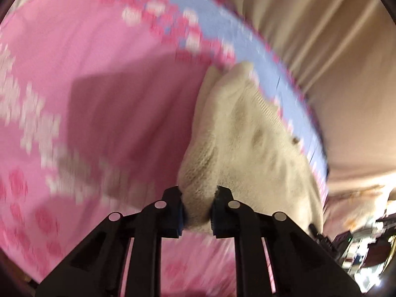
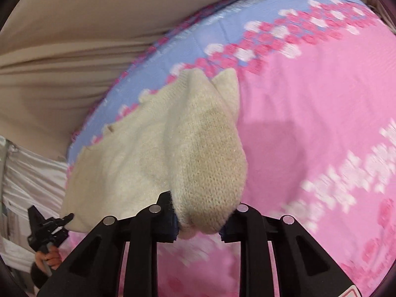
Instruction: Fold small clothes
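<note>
A small cream knitted garment (image 1: pixel 247 133) lies on a pink and blue patterned bedspread (image 1: pixel 99 74), near its blue border. My left gripper (image 1: pixel 197 212) is shut on one end of the garment and lifts it. My right gripper (image 2: pixel 199 219) is shut on the other end of the same garment (image 2: pixel 188 143), bunched between its fingers. The left gripper also shows at the lower left of the right wrist view (image 2: pixel 48 227), beside the garment's edge. The views are blurred by motion.
The bedspread (image 2: pixel 309 123) covers the work surface. Beyond its blue edge hangs beige cloth (image 1: pixel 321 24), also in the right wrist view (image 2: pixel 61 37). White pleated fabric (image 2: pixel 29 173) is at far left. Cluttered room items (image 1: pixel 358 235) sit at lower right.
</note>
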